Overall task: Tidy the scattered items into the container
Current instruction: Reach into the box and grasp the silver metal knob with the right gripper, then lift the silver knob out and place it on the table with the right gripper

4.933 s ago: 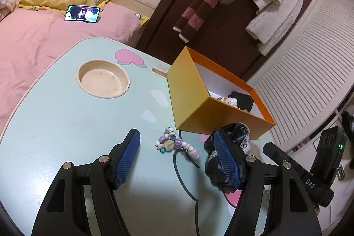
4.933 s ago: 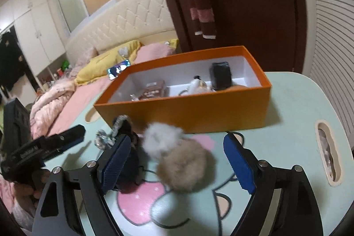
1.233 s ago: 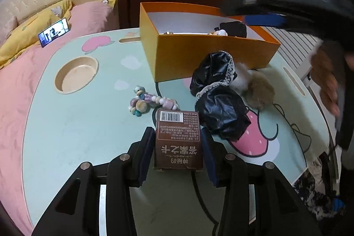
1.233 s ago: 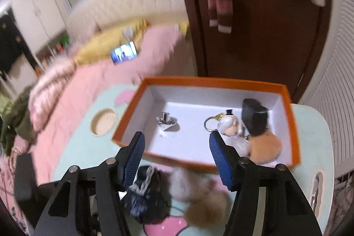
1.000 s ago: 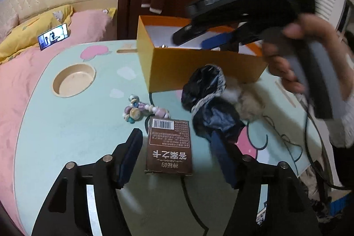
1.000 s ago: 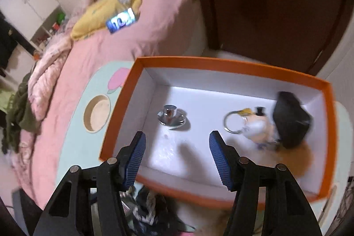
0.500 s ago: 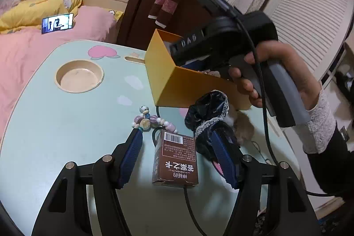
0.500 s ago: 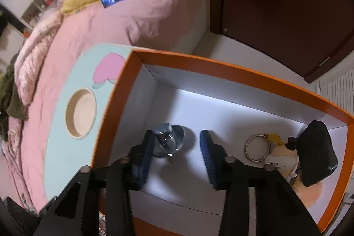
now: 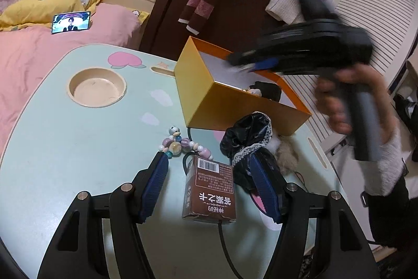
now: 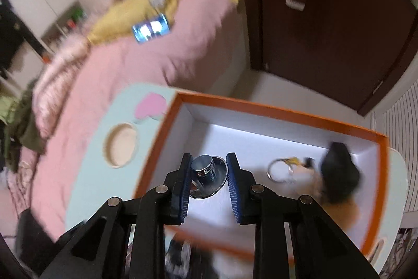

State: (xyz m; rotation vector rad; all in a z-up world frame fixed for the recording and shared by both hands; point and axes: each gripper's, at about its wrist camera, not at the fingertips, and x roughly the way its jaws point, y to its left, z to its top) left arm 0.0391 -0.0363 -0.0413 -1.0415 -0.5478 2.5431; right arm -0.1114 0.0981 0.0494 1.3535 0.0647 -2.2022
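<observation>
Right gripper clamps a shiny metal knob inside the orange cardboard box; left gripper, wide, straddles a brown carton, beads and pouch still out

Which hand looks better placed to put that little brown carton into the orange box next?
Left. Its hand-held gripper is open with the brown carton between its pads. The right hand-held gripper is shut on a metal cap over the orange box.
</observation>
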